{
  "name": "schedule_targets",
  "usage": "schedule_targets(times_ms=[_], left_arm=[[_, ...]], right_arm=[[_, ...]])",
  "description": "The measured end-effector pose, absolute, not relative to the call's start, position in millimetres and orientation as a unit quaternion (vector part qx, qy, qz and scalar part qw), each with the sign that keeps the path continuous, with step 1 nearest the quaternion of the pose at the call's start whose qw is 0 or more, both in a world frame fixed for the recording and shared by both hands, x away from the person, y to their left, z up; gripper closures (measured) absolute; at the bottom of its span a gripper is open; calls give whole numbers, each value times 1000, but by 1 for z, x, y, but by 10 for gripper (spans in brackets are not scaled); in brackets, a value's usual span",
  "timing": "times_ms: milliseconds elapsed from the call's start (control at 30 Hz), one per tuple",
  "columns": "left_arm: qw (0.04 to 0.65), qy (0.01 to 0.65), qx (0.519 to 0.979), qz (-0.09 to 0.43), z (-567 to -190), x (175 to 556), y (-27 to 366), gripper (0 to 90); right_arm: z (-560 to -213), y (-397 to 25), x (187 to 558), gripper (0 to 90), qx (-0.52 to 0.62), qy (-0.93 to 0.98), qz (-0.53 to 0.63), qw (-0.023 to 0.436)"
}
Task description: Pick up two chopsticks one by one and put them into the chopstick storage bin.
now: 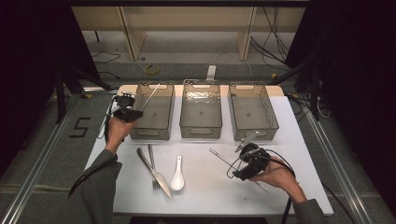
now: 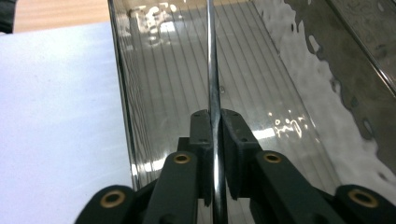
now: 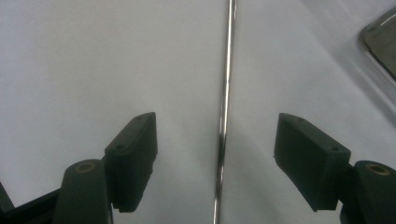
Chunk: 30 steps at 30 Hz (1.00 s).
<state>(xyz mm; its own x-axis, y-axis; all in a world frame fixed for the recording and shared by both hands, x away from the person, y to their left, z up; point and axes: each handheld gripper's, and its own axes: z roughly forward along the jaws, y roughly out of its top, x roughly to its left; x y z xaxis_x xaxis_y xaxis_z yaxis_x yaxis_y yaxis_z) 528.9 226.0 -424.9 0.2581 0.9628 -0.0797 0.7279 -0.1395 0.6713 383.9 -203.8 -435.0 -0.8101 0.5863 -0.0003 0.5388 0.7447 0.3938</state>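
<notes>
My left gripper (image 1: 132, 112) is shut on a thin metal chopstick (image 1: 150, 95) that slants up over the left grey bin (image 1: 152, 132). In the left gripper view the chopstick (image 2: 213, 84) runs straight between the closed jaws of the left gripper (image 2: 214, 119), above the ribbed floor of the bin (image 2: 168, 79). My right gripper (image 1: 242, 167) hovers low over a second metal chopstick (image 1: 219, 155) lying on the white table (image 1: 205, 193). In the right gripper view that chopstick (image 3: 225, 93) lies midway between the wide-apart jaws of the right gripper (image 3: 217, 135), untouched.
A middle bin (image 1: 201, 132) and a right bin (image 1: 252, 133) stand beside the left one along the back. A knife (image 1: 158, 176), a fork (image 1: 152, 161) and a white spoon (image 1: 177, 178) lie front left of centre. A bin corner (image 3: 380, 42) shows nearby.
</notes>
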Motion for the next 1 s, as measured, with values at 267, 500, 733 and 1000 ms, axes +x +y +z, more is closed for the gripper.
schedule_targets(times_ms=[267, 500, 733, 1000], left_arm=[[341, 565, 728, 187, -409, 513, 222, 449], [403, 515, 744, 140, -396, 469, 211, 293], [449, 471, 749, 127, -387, 434, 203, 239], [475, 438, 752, 129, -385, 415, 190, 198]], right_arm=[[-434, -205, 384, 327, 304, 931, 191, 63], [-433, -206, 389, 394, 311, 933, 174, 60], [-436, -206, 396, 466, 321, 935, 139, 49], [-443, -201, 402, 540, 313, 942, 119, 38]])
